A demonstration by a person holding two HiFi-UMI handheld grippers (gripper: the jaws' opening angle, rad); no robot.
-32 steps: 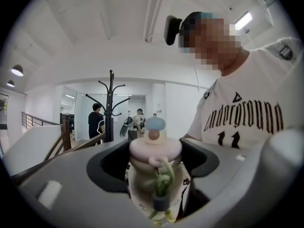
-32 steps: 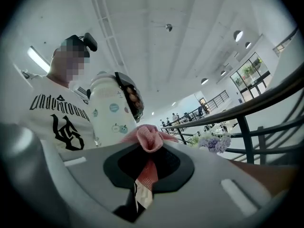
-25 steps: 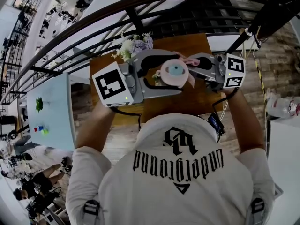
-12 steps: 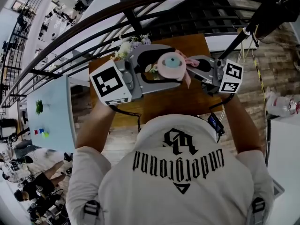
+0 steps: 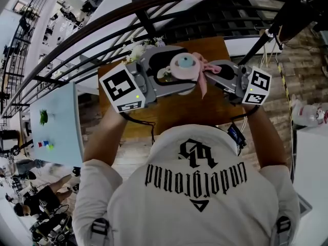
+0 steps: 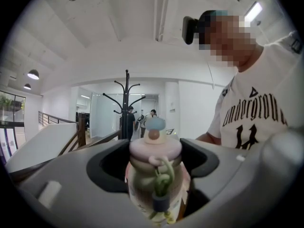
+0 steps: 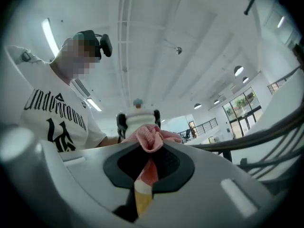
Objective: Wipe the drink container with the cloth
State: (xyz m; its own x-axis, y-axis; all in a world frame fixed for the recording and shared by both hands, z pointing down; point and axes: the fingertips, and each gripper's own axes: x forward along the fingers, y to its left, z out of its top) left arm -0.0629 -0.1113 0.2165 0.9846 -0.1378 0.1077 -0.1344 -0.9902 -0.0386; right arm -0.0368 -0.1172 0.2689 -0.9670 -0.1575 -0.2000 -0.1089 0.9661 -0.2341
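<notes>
The drink container point(image 5: 183, 67) is a small bottle with a pink lid and a blue knob, held up above the wooden table point(image 5: 179, 111). My left gripper point(image 5: 177, 78) is shut on its body. In the left gripper view the bottle point(image 6: 155, 175) stands upright between the jaws, a green strap hanging down its front. My right gripper point(image 5: 211, 72) is shut on a pink cloth point(image 5: 201, 72), which is against the bottle's right side. In the right gripper view the cloth point(image 7: 151, 139) bunches at the jaw tips, with the bottle point(image 7: 138, 115) just behind it.
A bunch of white and purple flowers point(image 5: 141, 49) stands at the table's far left. A dark metal railing point(image 5: 154, 14) curves behind the table. A light blue table point(image 5: 54, 122) is at the left. A white surface point(image 5: 312, 168) lies at the right.
Both grippers rose slightly and shifted toward the far edge of the table with the bottle and cloth. The cloth now hangs down beside the bottle's right side.
</notes>
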